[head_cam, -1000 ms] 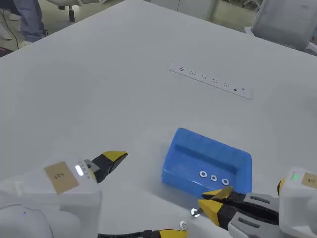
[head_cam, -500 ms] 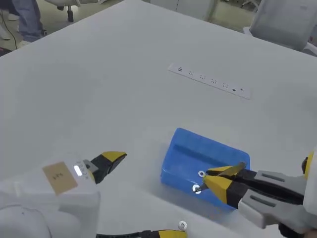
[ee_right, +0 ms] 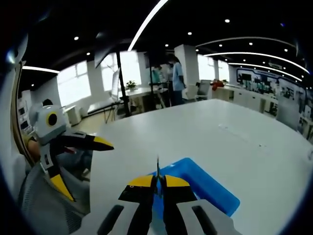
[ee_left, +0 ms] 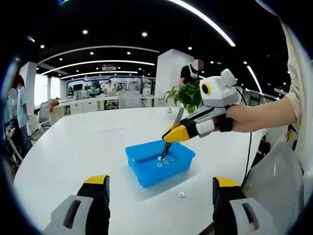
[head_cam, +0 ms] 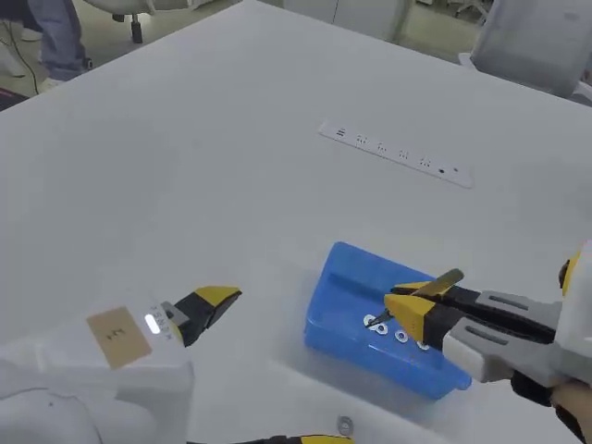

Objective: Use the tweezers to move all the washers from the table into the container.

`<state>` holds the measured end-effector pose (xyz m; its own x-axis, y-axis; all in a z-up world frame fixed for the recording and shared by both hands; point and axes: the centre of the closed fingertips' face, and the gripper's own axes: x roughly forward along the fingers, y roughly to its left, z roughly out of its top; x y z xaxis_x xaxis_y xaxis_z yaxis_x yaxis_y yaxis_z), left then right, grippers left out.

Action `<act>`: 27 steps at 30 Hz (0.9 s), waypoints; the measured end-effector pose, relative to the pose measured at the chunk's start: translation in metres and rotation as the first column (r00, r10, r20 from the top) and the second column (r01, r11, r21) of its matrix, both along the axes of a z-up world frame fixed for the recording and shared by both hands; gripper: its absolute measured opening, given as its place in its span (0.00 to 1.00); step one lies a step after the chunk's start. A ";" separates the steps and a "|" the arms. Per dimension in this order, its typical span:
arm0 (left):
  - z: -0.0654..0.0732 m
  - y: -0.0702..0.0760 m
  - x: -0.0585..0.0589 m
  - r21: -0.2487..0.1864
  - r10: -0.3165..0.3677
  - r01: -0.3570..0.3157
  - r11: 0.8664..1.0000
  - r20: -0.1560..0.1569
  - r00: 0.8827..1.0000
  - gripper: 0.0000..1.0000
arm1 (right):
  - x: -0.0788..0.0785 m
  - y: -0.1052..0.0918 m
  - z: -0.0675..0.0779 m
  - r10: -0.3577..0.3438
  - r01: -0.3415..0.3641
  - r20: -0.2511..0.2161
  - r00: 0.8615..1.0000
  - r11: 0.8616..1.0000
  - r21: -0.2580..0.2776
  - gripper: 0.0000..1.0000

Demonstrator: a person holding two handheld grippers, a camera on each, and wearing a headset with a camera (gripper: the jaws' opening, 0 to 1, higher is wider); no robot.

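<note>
A blue container (head_cam: pixel 344 277) sits on the white table and holds three washers (head_cam: pixel 400 335). My right gripper (head_cam: pixel 398 306) hangs over its right half, shut on thin metal tweezers (head_cam: pixel 443 281). The tweezer tips dip into the container, and a washer (head_cam: pixel 374 322) shows at them; I cannot tell whether it is still pinched. One more washer (head_cam: pixel 344 425) lies on the table in front of the container. My left gripper (head_cam: pixel 266 370) is open and bare, left of that washer. In the left gripper view the container (ee_left: pixel 146 172), the loose washer (ee_left: pixel 181 194) and the right gripper (ee_left: pixel 182 132) lie ahead.
A flat socket strip (head_cam: pixel 396 153) lies on the table beyond the container. Office chairs (head_cam: pixel 536 42) stand past the far right edge, and a person's legs (head_cam: pixel 51 37) show at the far left. A person's hand (ee_left: pixel 244 115) holds the right gripper.
The right gripper has lifted a washer with the tweezers from the table in front of the container, up over the front wall and into it. The left gripper has stayed put.
</note>
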<state>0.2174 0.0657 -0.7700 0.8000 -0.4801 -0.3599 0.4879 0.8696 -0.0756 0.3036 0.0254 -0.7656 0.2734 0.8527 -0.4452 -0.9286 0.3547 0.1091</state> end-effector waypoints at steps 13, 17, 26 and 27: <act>0.000 0.002 0.000 -0.002 0.007 -0.007 1.000 -0.002 1.000 0.88 | 0.023 0.005 -0.022 -0.030 0.029 -0.044 0.999 0.999 -0.024 0.03; 0.000 0.002 0.001 -0.003 0.006 -0.006 1.000 -0.004 1.000 0.88 | 0.028 0.007 -0.028 -0.036 0.034 -0.054 0.998 0.999 -0.034 0.03; -0.001 0.001 0.001 -0.006 0.003 -0.003 1.000 -0.009 1.000 0.88 | 0.035 0.010 -0.047 -0.033 0.027 -0.072 0.997 0.997 -0.078 0.03; -0.001 0.001 0.001 -0.007 0.003 -0.003 1.000 -0.009 1.000 0.88 | 0.036 0.010 -0.048 -0.031 0.025 -0.072 0.997 0.996 -0.083 0.03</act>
<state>0.2185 0.0667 -0.7713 0.7979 -0.4803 -0.3641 0.4846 0.8705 -0.0863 0.3392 0.0358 -0.8140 0.2610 0.8051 -0.5326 -0.9088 0.3910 0.1458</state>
